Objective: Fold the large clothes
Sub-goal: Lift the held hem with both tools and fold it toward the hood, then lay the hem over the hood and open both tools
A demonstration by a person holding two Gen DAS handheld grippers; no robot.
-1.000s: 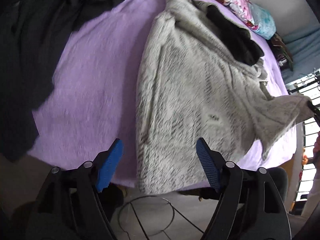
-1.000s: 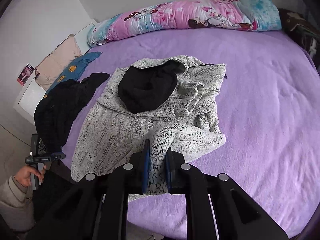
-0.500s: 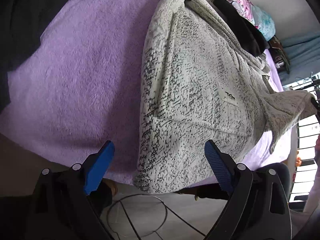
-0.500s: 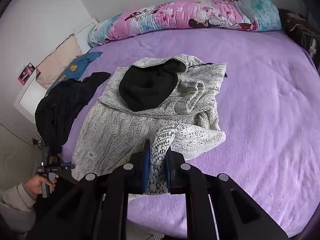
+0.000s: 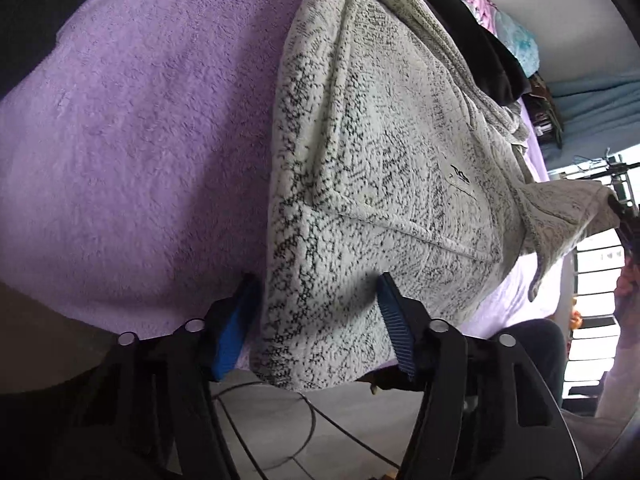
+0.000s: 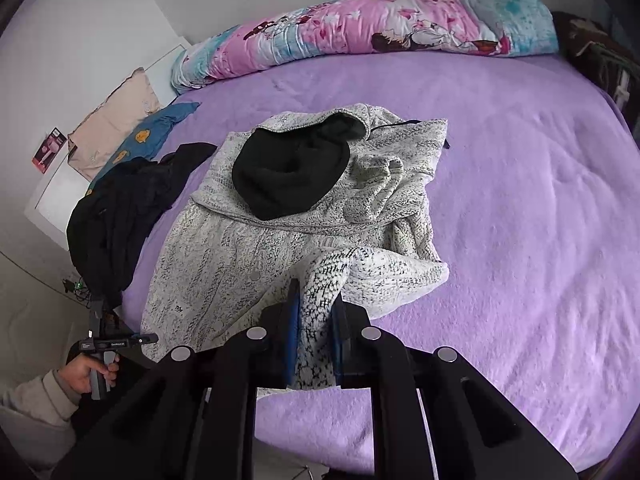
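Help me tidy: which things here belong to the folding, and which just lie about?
Folding: grey fleece jacket, right gripper clamped on its corner, left gripper closing around its hem.
Lying about: black clothes, floral bolster, beige pillow.

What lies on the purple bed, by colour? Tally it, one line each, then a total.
Grey: 1, the jacket
Black: 1, a heap of clothes
Pink and blue: 1, the rolled quilt
Beige: 1, a pillow
Blue: 1, a cloth with yellow prints
Total: 5
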